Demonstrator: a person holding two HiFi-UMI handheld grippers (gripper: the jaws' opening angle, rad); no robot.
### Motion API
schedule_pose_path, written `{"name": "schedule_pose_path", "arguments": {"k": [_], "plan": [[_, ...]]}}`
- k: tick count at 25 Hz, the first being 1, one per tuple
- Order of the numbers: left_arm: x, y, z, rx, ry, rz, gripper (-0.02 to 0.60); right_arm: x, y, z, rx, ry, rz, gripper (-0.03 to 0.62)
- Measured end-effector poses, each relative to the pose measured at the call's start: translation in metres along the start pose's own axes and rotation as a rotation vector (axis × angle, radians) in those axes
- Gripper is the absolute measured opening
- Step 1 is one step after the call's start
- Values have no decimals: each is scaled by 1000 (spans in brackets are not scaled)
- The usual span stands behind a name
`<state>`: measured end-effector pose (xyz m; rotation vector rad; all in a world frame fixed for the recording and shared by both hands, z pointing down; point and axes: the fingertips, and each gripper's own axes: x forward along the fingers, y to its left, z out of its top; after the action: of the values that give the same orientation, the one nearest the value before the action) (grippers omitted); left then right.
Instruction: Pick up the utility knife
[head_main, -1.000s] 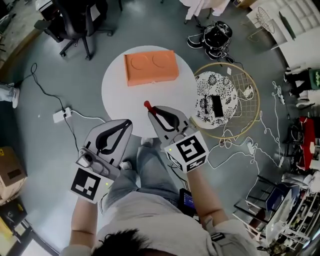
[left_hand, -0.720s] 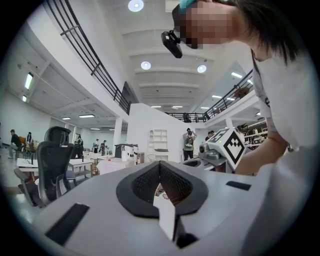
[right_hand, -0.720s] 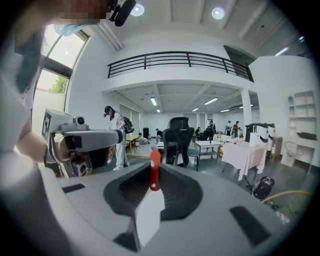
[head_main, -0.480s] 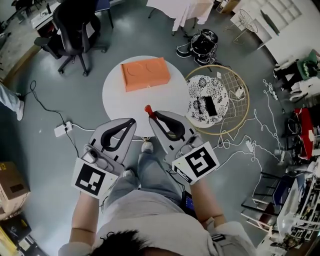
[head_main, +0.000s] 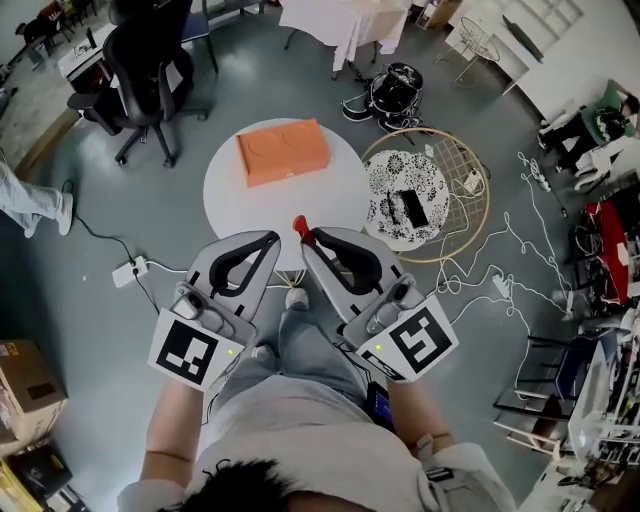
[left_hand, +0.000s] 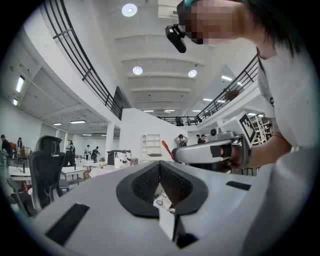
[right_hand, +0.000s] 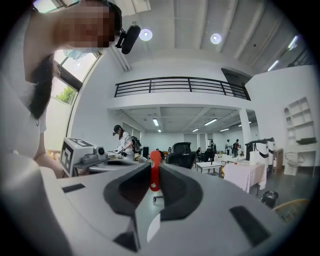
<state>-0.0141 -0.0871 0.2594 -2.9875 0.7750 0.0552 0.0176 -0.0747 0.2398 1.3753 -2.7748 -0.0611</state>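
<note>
A red utility knife (head_main: 298, 227) sticks out from the tips of my right gripper (head_main: 308, 238), which is shut on it and held up above the near edge of the round white table (head_main: 330, 200). In the right gripper view the knife (right_hand: 154, 172) stands upright between the closed pads, with the gripper (right_hand: 154, 186) aimed level across the room. My left gripper (head_main: 270, 239) is shut with nothing in it, just left of the right one. The left gripper view shows its pads meeting (left_hand: 160, 167) and the right gripper (left_hand: 210, 152) with the knife (left_hand: 167, 149) alongside.
An orange box (head_main: 282, 151) lies on the table's far side. A round wire basket (head_main: 489, 180) with a patterned disc (head_main: 398, 180) stands on the floor to the right. An office chair (head_main: 145, 75), cables and a power strip (head_main: 126, 270) are around; my legs are below the grippers.
Both grippers have risen toward the head camera and look larger. The table and orange box have slid up and away in the view. The knife has stayed in the right gripper.
</note>
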Motion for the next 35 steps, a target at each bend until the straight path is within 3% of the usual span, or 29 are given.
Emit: {"name": "schedule_pose_path", "arguments": {"k": [15, 35], "plan": [[0, -8, 15, 17, -22, -46, 11, -6, 9, 16, 14, -70, -3, 57], [-2, -8, 22, 22, -33, -23, 11, -3, 13, 22, -5, -81, 37, 58]]}}
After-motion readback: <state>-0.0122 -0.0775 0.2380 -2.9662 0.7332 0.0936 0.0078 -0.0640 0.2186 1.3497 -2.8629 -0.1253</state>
